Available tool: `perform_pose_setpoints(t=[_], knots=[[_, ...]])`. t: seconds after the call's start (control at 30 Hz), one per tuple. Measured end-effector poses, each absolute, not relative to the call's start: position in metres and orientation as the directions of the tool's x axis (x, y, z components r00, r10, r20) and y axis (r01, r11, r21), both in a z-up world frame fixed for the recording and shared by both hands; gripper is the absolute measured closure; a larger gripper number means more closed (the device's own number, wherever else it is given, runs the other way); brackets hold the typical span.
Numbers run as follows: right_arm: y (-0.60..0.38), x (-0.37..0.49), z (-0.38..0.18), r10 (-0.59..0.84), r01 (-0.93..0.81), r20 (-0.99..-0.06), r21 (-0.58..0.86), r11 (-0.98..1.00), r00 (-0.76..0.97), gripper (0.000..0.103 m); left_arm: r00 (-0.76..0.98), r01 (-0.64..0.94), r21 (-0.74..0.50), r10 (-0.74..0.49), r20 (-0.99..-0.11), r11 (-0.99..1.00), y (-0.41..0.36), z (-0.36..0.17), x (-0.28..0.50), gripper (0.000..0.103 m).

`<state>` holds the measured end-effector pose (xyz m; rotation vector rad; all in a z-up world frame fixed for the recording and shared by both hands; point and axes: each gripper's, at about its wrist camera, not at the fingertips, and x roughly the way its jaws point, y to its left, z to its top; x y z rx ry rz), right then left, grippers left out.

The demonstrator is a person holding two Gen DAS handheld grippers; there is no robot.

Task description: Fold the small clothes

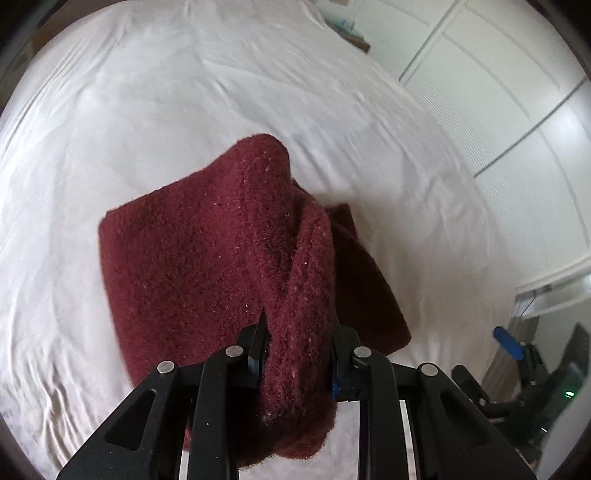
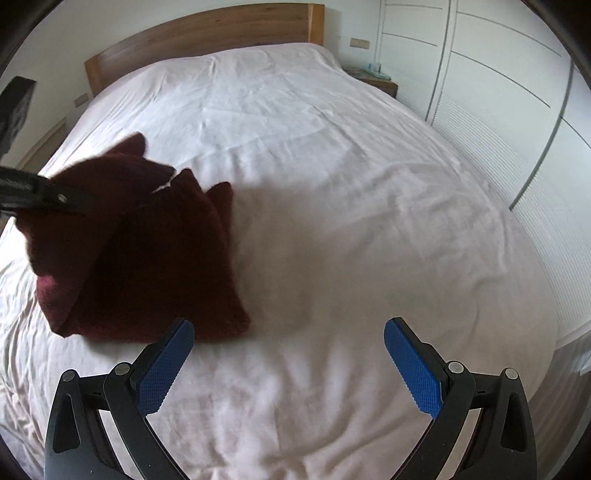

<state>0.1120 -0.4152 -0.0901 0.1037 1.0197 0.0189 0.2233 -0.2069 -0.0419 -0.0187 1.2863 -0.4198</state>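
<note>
A dark red fuzzy knit garment (image 1: 207,251) hangs bunched from my left gripper (image 1: 298,332), whose jaws are shut on a thick fold of it above the white bed sheet (image 1: 147,110). In the right wrist view the same garment (image 2: 147,258) droops over the left part of the bed, and the left gripper's black body (image 2: 40,195) reaches into it from the left edge. My right gripper (image 2: 288,332) stands open over bare sheet, its blue pads (image 2: 166,365) wide apart and holding nothing; its left finger is just beside the garment's lower corner.
The bed has a wooden headboard (image 2: 207,33) at the far end. White wardrobe doors (image 2: 498,92) run along the right side, with a small bedside table (image 2: 373,79) by them. Dark equipment (image 1: 546,387) stands beyond the bed's right edge in the left wrist view.
</note>
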Motion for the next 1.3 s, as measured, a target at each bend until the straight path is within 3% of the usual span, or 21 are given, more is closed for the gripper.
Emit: perform_pose_setpoints(t=[0.3,0.4,0.47,0.63,0.87,1.3], knots=[[-0.42,0.112,-0.113,0.068,0.037,-0.892,0.095,0.995,0.447,0.0,0.201,0.277,-0.055,-0.114,-0.973,0.959,-0.24,-0.095,0.215,0.073],[-0.42,0.112,-0.118,0.075,0.036,-0.898,0.101,0.994,0.433,0.0,0.191,0.259,-0.046,-0.098,-0.977,0.965,-0.236,-0.094,0.215,0.058],[-0.419,0.113,-0.121,0.086,0.036,-0.901,0.111,0.993,0.425,0.0,0.173,0.234,-0.051,-0.093,-0.981,0.971,-0.23,-0.091,0.217,0.039],[-0.411,0.112,-0.12,0.102,0.027,-0.902,0.125,0.992,0.42,0.0,0.183,0.217,-0.166,-0.207,-0.961,0.962,-0.214,-0.045,0.211,0.004],[-0.393,0.123,-0.101,0.111,-0.019,-0.891,0.115,0.993,0.439,0.0,0.236,0.196,-0.251,-0.294,-0.926,0.948,-0.181,-0.004,0.21,0.001],[-0.32,0.209,-0.026,0.214,-0.148,-0.883,0.166,0.975,0.418,0.0,0.264,0.041,-0.103,-0.11,-0.958,0.994,-0.068,-0.041,0.186,0.001]])
